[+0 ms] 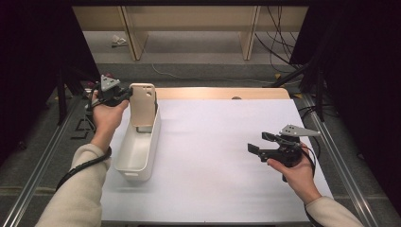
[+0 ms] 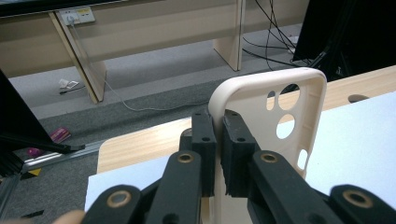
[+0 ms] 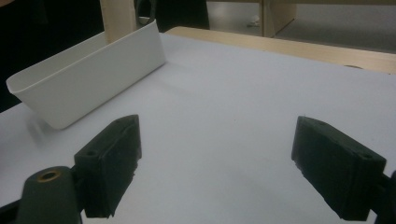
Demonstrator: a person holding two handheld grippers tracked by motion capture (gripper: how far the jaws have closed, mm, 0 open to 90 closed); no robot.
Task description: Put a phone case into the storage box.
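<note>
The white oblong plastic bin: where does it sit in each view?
High view: the white oblong plastic bin lies left of centre on the white table sheet.
Left gripper view: not in it.
Right gripper view: upper left, long side facing the camera.
Shared landmark: the beige phone case clamped by the left gripper, above the bin's far end.

The light comes from above and is soft. The white table top looks bright in the high view, but the sides of that picture are very dark, almost black. The white bin throws a faint shadow. In the right gripper view the picture is dimmer and a bit blue, and the near black jaws look fuzzy. The left gripper view is clear, with no glare.
</note>
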